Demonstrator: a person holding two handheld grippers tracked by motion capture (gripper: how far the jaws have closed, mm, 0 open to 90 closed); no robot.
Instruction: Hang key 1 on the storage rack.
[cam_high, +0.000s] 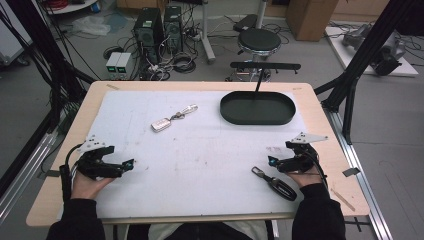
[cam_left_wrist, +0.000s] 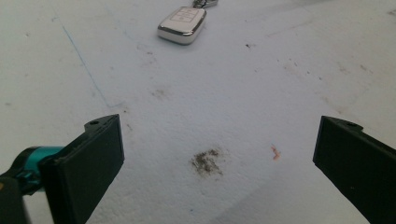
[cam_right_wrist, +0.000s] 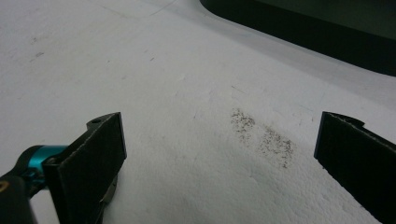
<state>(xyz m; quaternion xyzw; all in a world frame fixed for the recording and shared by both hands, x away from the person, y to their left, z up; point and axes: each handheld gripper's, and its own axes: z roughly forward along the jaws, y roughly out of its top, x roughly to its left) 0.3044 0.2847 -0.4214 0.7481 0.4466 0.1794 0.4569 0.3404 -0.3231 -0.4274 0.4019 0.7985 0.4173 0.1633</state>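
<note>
A silver key fob (cam_high: 161, 124) with a metal key ring (cam_high: 185, 112) lies on the white mat, left of centre. In the left gripper view the silver key fob (cam_left_wrist: 183, 22) sits far ahead of the jaws. A black key fob (cam_high: 281, 186) with a metal clip (cam_high: 257, 171) lies near the front right, just beside my right hand. My left gripper (cam_high: 129, 163) (cam_left_wrist: 219, 140) rests low at the front left, open, with bare mat between its jaws. My right gripper (cam_high: 272, 161) (cam_right_wrist: 219, 135) is open too, nothing between its jaws.
A black oval tray (cam_high: 257, 108) (cam_right_wrist: 308, 32) stands at the back right of the mat (cam_high: 200, 150). The wooden table edge (cam_high: 325, 130) frames the mat. A stool (cam_high: 258, 41), computer towers and cables sit on the floor beyond. Smudges mark the mat.
</note>
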